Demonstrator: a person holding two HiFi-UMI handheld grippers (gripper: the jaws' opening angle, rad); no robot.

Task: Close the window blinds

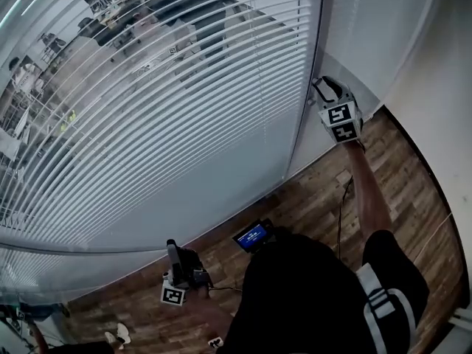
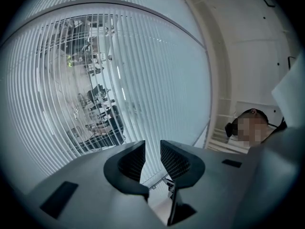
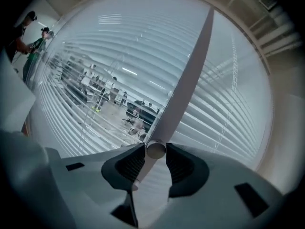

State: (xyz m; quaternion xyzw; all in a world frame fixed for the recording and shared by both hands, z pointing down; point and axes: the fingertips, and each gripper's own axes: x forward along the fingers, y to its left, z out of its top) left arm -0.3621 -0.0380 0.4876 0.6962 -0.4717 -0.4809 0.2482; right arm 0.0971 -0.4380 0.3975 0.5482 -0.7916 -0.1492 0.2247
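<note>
While the blinds (image 1: 184, 124) fill most of the head view, a plank floor (image 1: 398, 175) of brown wood runs along their foot, with a small device (image 1: 253, 236) showing a blue screen and a thin dark cable (image 1: 341, 220) lying on it. A dark upright frame (image 1: 306, 102) parts the wide blinds from a narrower set at the right, and a plain pale wall (image 1: 442, 72) stands beyond.

Slats are thin, white and level, tilted enough at the left that a room with people shows between them; at the right they read as almost solid. A wand (image 3: 190, 75), a smooth pale round rod, hangs in front of the slats.

Right gripper (image 3: 155, 149) is held high on an outstretched bare forearm, beside the frame, and its 2 dark ribbed fingers clamp the wand's lower end between them. Left gripper (image 2: 152, 149) sits low beside the person's body, pointing up at the blinds, its fingers a narrow gap apart with nothing between them.
</note>
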